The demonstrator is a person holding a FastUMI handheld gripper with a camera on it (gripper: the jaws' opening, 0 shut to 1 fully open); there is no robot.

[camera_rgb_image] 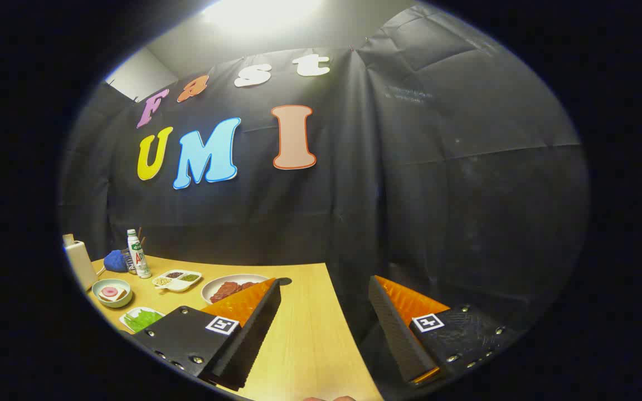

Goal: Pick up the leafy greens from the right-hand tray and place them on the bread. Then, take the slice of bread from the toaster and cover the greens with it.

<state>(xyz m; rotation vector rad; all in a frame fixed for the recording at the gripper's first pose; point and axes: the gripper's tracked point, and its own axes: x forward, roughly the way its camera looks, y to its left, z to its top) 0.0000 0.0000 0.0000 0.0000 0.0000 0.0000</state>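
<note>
Gripper [324,317] spread wide, empty, well short of the leafy greens [144,319].
Swing toward their white tray [130,316] beside the bread bowl [111,293]; descend, pinch leaves centrally.

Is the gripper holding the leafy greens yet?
No: the gripper is open and empty above the table, with the leafy greens still on their tray.

- Table [304,340]: pale yellow wood grain, running under and ahead of the wide-apart fingers of the gripper [324,298].
- Leafy greens [144,319]: bright green on a white tray [127,321], left of the fingers.
- Bowl [98,291]: pale green, holding white bread [113,295] with a pink ring on top.
- Plate [212,287]: white, with dark red pieces.
- Divided dish [179,286]: white, with brown and green fillings.
- Bottle [138,255]: white with a green and red label.
- Toaster [79,259]: cream.
- Booth wall [438,195]: black.
</note>
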